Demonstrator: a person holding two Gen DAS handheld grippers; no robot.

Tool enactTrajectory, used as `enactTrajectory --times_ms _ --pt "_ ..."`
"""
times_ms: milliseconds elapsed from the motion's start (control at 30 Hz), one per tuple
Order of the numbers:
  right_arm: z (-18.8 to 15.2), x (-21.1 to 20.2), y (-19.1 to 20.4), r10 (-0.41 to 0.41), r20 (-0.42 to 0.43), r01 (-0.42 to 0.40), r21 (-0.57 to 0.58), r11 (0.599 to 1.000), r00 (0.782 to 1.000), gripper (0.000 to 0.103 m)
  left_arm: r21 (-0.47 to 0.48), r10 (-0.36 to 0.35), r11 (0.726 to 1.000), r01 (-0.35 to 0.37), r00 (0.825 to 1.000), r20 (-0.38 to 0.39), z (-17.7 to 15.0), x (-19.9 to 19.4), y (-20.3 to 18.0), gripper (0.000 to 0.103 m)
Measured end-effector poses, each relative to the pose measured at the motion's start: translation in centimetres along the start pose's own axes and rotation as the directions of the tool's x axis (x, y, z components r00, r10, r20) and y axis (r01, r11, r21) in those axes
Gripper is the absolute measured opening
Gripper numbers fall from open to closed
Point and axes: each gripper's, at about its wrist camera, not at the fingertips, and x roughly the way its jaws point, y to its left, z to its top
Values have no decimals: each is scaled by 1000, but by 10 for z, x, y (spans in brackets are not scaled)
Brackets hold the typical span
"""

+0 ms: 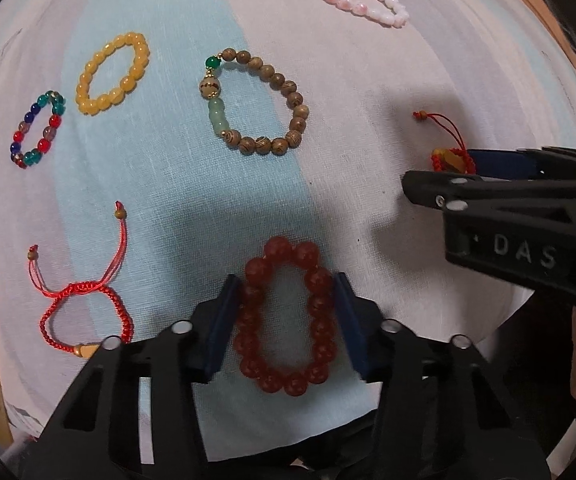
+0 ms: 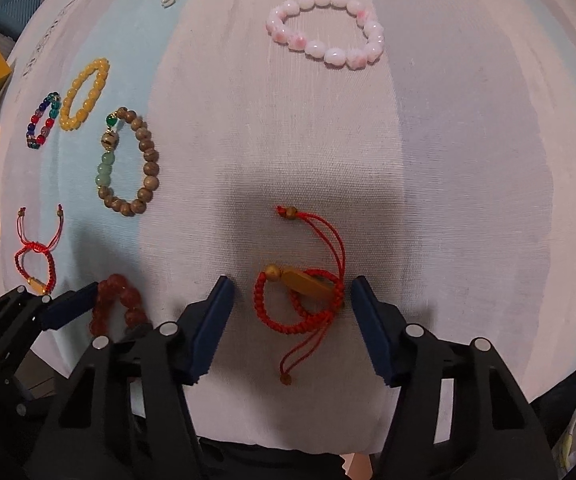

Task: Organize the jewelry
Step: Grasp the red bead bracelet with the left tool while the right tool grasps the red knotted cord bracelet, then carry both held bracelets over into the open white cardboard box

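The left gripper [image 1: 286, 312] closes its blue-padded fingers [image 1: 220, 320] on the dark red round-bead bracelet [image 1: 286, 320], which lies on the striped cloth surface [image 1: 160, 184]. The right gripper [image 2: 292, 320] stands open around the red braided cord bracelet with a gold charm [image 2: 298, 304]. Best to close squarely across the braid, keeping clear of the loose tails. Its body reads "DAS".
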Motion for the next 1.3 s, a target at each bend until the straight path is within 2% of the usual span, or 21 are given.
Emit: enactTrajectory --times_ms 67,133,233,267,300,367,400,533,600,700,1000,1233,1300 --pt "0 3 -4 11 3 -11 17 1000 1000 52 5 -3 1000 3 1000 6 -6 -4 6 36" --pt "0 5 -8 18 8 -18 31 999 1000 42 -2 7 1000 -7 1000 -14 -8 -2 6 31" --pt "-1 6 -13 37 19 -37 45 998 999 35 -1 -16 1000 16 1000 -2 -12 -8 9 21" --pt "-3 7 -16 44 24 -45 51 998 999 31 -3 -27 1000 27 1000 2 -13 -9 9 13" --pt "-2 6 -18 48 27 -49 56 997 998 25 -4 -33 999 33 999 6 -16 -11 9 13" --pt "-10 1 -24 59 35 -61 63 996 998 24 7 -34 999 34 999 17 -21 -14 7 13" --pt "-11 1 -25 61 33 -63 59 996 998 21 9 -37 999 37 999 20 -23 -17 6 13" --pt "-13 -12 -26 82 46 -84 59 995 996 20 11 -49 999 48 998 34 -31 -25 1 13" --pt "-15 -22 -24 85 53 -88 58 994 995 16 13 -48 999 48 998 40 -35 -31 -5 13" --pt "-21 -35 -26 86 66 -89 54 995 994 14 12 -52 999 52 997 50 -40 -42 -6 13" --pt "-27 -59 1 82 117 -88 46 995 990 14 5 -42 999 42 995 89 -44 -71 -8 12" --pt "-28 -82 -5 80 156 -87 40 995 985 14 -1 -36 999 37 992 123 -51 -96 -4 12" --pt "-30 -85 -5 80 164 -87 36 996 983 14 -3 -37 999 38 990 135 -63 -104 3 12"
